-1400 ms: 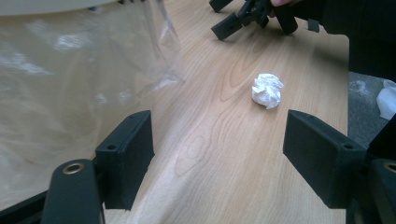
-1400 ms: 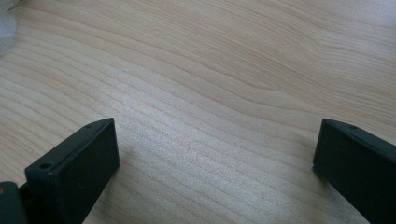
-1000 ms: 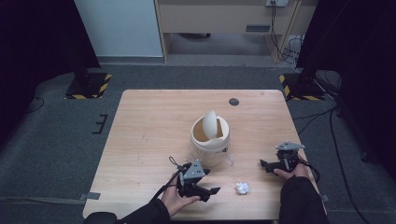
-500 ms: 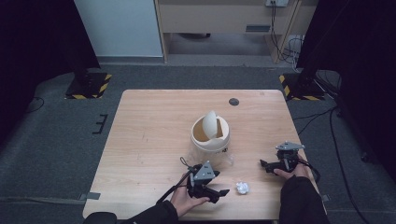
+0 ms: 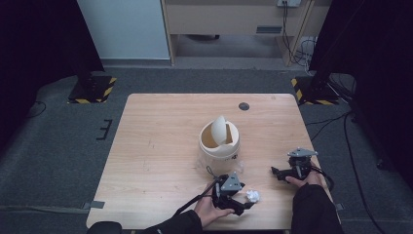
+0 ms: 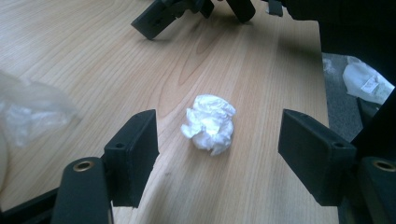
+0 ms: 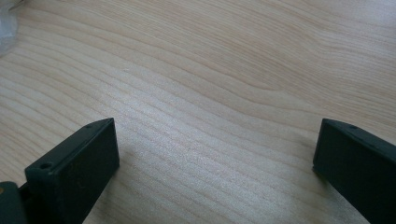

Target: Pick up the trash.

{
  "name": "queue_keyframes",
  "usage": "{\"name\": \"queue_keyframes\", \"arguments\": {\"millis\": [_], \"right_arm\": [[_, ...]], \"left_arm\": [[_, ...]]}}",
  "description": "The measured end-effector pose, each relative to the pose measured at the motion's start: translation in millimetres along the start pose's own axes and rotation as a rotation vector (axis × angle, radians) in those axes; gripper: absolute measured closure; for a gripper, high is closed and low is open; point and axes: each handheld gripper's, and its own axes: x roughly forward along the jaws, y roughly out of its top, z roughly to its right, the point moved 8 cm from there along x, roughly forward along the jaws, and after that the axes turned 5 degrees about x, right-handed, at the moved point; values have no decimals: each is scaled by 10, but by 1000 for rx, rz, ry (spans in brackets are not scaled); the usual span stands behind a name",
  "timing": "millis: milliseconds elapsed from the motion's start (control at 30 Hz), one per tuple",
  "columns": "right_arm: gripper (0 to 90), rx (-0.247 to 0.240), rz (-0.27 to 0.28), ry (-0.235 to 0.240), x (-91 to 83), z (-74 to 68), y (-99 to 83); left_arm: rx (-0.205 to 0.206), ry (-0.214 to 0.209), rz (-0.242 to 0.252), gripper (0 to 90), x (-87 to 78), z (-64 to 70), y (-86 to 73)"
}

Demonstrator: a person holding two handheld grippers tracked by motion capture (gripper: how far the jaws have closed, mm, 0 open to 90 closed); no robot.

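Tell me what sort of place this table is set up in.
Probably a lab or recording studio, not a home: black curtains flank the wooden table, hazard-striped stand bases sit on grey carpet, and cables run from a wall socket.

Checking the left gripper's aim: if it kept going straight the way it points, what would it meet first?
Probably the crumpled white paper ball: it lies on the table just ahead, between the open left gripper fingers. The right gripper sits farther beyond.

Left gripper [image 5: 242, 201] low at the near edge, jaws spread wide, held in the left hand [image 5: 208, 210], right gripper [image 5: 278, 172] resting further right, jaws wide apart, right hand [image 5: 304, 178] gripping it, both forearms entering from below
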Motion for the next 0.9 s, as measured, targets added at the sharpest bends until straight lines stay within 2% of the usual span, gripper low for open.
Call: {"name": "queue_keyframes", "arguments": {"millis": [200, 333, 533, 733, 900], "right_arm": [[5, -1, 0, 0, 0, 1, 0], [5, -1, 0, 0, 0, 0, 0], [5, 0, 0, 0, 0, 0, 0], [5, 0, 0, 0, 0, 0, 0], [5, 0, 0, 0, 0, 0, 0]], "left_arm": [[-2, -11, -9, 304, 130, 25, 20], [13, -11, -47, 324, 212, 22, -17], [16, -8, -70, 361, 297, 30, -42], [34, 7, -105, 420, 351, 24, -70], [36, 18, -105, 494, 364, 18, -60]]}}
